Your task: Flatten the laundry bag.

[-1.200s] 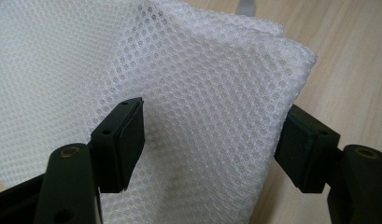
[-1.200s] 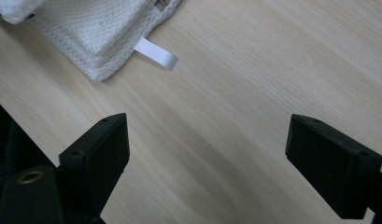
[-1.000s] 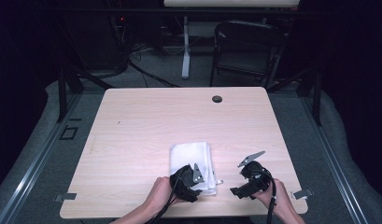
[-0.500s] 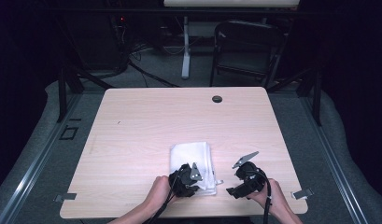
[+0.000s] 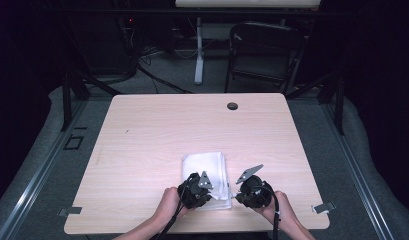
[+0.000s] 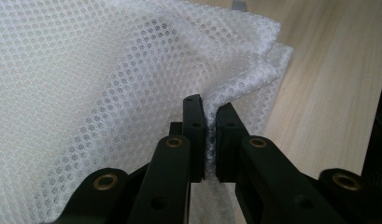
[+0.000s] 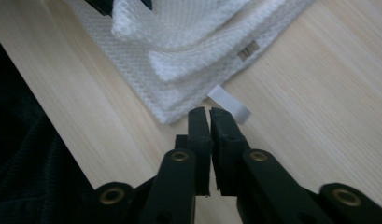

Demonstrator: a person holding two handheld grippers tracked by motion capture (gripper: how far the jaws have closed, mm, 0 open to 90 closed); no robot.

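two tools at the folded white cloth, near edge of the desk

a white cloth (image 5: 206, 172) lay folded on the light wooden desk (image 5: 157, 135), toward the near edge and a little right of centre. the left tool (image 5: 204, 189) sat at the cloth's near left corner, held by the person's left hand (image 5: 168, 202). in the left gripper view its jaws had just been closing and stood nearly together, with a fold of the mesh-textured cloth (image 6: 109, 84) pinched between the pads and the fabric lifted and bunched above them.

the right tool (image 5: 234, 196) was just beside the cloth's near right corner, held by the right hand (image 5: 284, 207). its jaws had also just been closing and now met, pad against pad. in the right gripper view the tips lay at the cloth's corner (image 7: 179, 60), just short of a small white tag (image 7: 230, 105) that stuck out from the hem onto the bare wood; no cloth showed between the pads, and whether the tips touched the tag could not be told.

a dark round hole (image 5: 232, 106) sat near the desk's far edge, well apart from the cloth. a dark chair (image 5: 264, 52) stood on the floor beyond the desk.
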